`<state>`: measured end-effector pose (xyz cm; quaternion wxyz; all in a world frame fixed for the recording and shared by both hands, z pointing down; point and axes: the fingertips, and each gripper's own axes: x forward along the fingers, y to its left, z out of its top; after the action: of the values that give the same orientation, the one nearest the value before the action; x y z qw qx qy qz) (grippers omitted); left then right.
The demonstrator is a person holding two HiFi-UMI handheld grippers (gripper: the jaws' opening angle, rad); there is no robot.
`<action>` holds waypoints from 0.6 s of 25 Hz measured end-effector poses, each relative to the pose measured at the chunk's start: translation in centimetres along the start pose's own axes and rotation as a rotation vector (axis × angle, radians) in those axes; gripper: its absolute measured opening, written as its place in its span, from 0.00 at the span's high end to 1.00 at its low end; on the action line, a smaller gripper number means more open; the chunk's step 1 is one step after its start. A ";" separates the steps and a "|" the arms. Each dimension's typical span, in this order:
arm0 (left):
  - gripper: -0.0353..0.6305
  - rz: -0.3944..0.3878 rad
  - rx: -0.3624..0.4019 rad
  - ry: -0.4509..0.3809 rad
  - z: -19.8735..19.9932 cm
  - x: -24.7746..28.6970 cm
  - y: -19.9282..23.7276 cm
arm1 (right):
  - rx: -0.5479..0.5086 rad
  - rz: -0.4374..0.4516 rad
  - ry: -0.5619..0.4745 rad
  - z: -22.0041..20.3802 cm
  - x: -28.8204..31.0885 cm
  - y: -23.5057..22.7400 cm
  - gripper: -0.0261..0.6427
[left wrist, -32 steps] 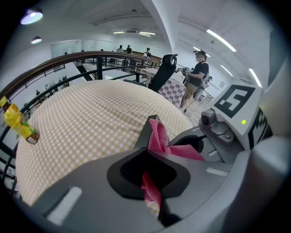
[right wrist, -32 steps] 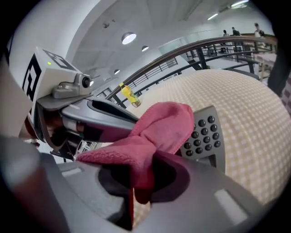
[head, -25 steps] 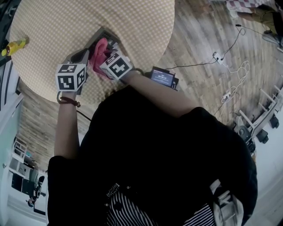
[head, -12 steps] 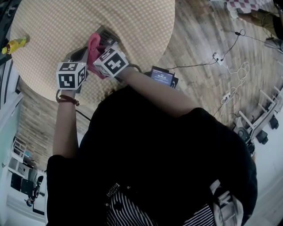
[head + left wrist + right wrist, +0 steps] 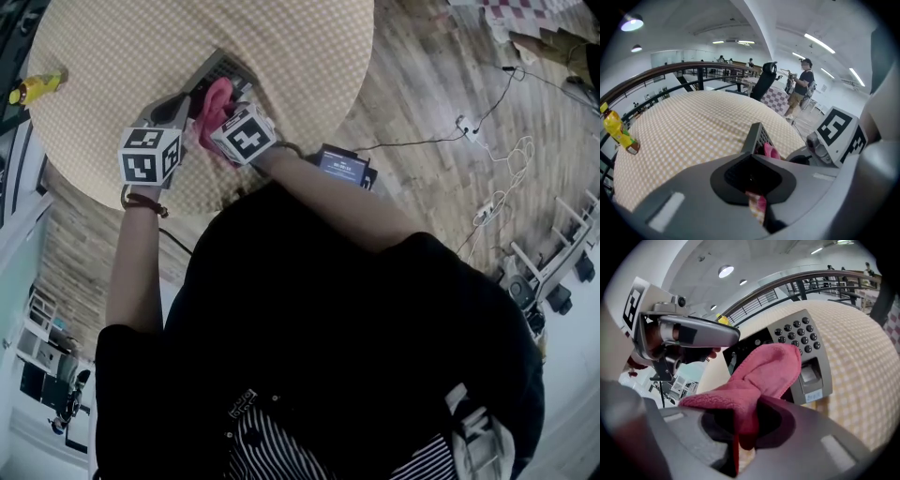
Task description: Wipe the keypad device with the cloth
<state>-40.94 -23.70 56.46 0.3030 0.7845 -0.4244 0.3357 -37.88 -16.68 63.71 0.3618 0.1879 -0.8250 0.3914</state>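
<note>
The keypad [image 5: 228,67] lies on the near part of the round checked table [image 5: 300,47], with both grippers at it. The left gripper [image 5: 752,177] has its jaws closed on the keypad's edge. In its own view the keypad [image 5: 757,136] shows edge-on as a thin dark slab rising from the black hollow between the jaws. The contact itself is lost in that shadow. A scrap of pink and check shows through the slit below.

The right gripper [image 5: 740,425] is clamped on the pink cloth [image 5: 764,373]. The cloth bunches in the jaws and drapes forward over the middle of the keypad [image 5: 811,350]. It hides the lower left keys and part of the dark panel beside them. The upper round keys and the small grey slot on the right stay uncovered.

From the head view the cloth [image 5: 214,105] sits between the two marker cubes. The jaws of both grippers are mostly hidden there under the cubes and the cloth, and only the keypad's far corner is visible. The person's dark top fills the lower half of that view and cuts off the table's near rim.

A yellow bottle [image 5: 33,87] stands at the table's far left edge, well apart from the keypad. A small lit screen [image 5: 342,164] shows just right of the right forearm, partly behind it, its text too small to read. Cables [image 5: 473,127] trail over the wood floor on the right. In the left gripper view a person [image 5: 801,89] stands far off beyond the table, near a black chair [image 5: 766,82].
</note>
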 end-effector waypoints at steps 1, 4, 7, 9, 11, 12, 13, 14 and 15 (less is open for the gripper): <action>0.95 0.020 -0.028 -0.064 0.8 -0.4 0.4 | -0.007 0.006 -0.011 0.2 -0.4 0.1 0.86; 0.94 0.082 -0.162 -0.268 2.9 -2.5 1.7 | -0.038 0.021 -0.062 1.3 -2.0 1.1 0.86; 0.95 0.131 -0.201 -0.346 3.0 -5.3 1.7 | -0.060 0.025 -0.137 3.3 -4.9 2.9 0.86; 0.95 0.143 -0.231 -0.396 2.7 -7.5 0.9 | -0.083 0.012 -0.190 4.6 -7.4 4.0 0.86; 0.95 0.137 -0.276 -0.450 2.4 -9.7 0.1 | -0.104 -0.006 -0.241 6.1 -9.8 5.0 0.86; 0.94 0.132 -0.290 -0.473 2.4 -10.7 -0.3 | -0.113 -0.012 -0.266 6.8 -11.0 5.4 0.86; 0.95 0.130 -0.296 -0.494 2.4 -11.6 -0.7 | -0.123 -0.017 -0.289 7.5 -12.2 5.9 0.86; 0.95 0.130 -0.298 -0.514 2.5 -12.6 -1.2 | -0.139 -0.018 -0.307 8.2 -13.4 6.5 0.86; 0.95 0.131 -0.296 -0.533 2.7 -13.7 -1.7 | -0.165 -0.016 -0.320 8.7 -14.6 7.3 0.86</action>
<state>-44.41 -18.67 43.77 0.2698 0.7633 -0.5827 0.0715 -36.42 -18.54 45.38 0.2430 0.2239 -0.8999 0.2848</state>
